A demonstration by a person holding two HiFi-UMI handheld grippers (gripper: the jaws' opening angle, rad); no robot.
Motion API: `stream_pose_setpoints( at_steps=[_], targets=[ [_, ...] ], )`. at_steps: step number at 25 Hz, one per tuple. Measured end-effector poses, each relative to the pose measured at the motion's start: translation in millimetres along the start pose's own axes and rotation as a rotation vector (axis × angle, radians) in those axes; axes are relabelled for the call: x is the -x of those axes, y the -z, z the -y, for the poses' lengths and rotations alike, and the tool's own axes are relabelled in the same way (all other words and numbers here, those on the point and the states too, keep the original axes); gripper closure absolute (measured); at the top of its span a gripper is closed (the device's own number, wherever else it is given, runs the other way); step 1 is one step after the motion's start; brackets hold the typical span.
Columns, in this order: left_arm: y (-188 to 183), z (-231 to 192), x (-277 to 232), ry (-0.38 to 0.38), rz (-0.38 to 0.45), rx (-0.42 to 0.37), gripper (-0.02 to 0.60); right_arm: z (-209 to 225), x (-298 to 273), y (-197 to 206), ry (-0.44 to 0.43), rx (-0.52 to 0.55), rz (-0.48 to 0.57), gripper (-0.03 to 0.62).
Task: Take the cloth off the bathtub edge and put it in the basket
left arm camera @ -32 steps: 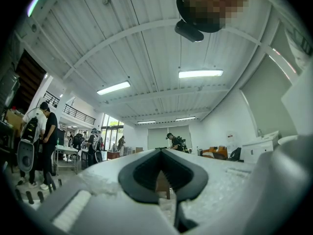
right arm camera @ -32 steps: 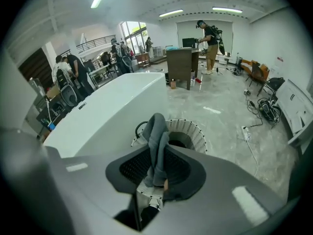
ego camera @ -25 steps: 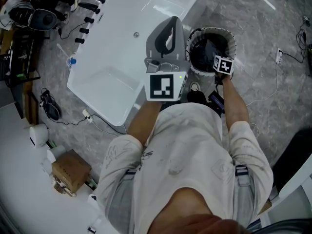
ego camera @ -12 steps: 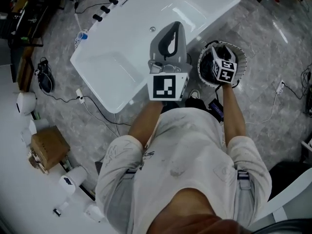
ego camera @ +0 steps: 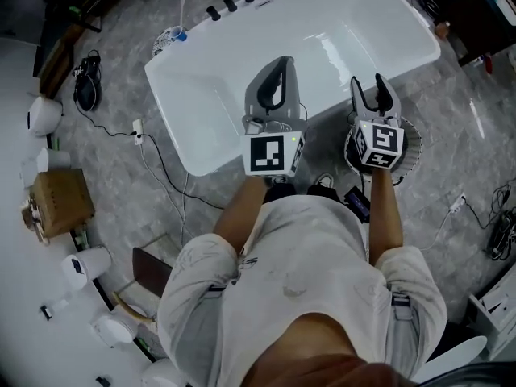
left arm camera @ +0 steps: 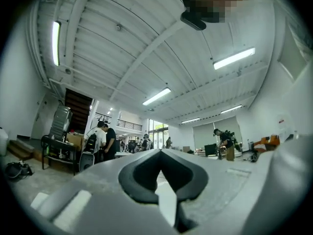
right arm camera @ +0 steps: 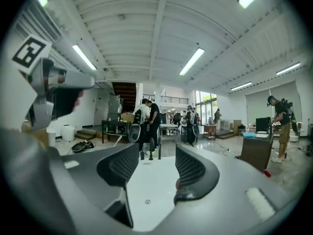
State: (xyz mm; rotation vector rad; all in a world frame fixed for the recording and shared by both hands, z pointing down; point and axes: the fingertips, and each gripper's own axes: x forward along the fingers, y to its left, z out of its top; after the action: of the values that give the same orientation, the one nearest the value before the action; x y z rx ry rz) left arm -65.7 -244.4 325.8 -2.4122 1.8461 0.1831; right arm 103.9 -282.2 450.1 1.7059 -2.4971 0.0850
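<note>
A cloth is light, soft and limp. It will sag and trail from whatever point I pinch, so a bunched fold is a better hold than a flat hem, and there is nothing to break. Right now I cannot find it. No length of the bathtub edge that shows carries any cloth. The basket shows only as a sliver of rim beside my right claw, with its inside hidden under that claw's marker cube. My guess is the cloth lies in there.

My left claw is closed tip to tip on nothing. My right claw stands part open and is also empty.

The head view alone shows the layout: both claws raised at the near side of the tub, with the basket on the floor just to the right. The claw views alone settle the jaws. The right one frames the white basin and its drain between the pads, while the left one sees only the ceiling lights and people far off.
</note>
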Motion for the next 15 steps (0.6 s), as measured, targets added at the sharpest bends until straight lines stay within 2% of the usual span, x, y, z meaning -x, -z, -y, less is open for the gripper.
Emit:
stream_pose_setpoints(
  at_steps=[6,10,15],
  targets=[
    [-10.1,-52.5,25.5,-0.099,0.013,-0.019,0.580,-63.4,-10.5,-83.3,-0.118,0.010,0.129,0.358],
    [-10.4,-78.9,38.7,-0.142,0.000,-0.025,0.580,-95.6,-10.9,-118.2,-0.158,0.038,0.179,0.367],
    [-27.2,-115.2,55.1,-0.213,0.023,-0.028,0.580,-140.1,-21.7,-152.3,-0.240,0.048,0.223,0.381]
  ],
)
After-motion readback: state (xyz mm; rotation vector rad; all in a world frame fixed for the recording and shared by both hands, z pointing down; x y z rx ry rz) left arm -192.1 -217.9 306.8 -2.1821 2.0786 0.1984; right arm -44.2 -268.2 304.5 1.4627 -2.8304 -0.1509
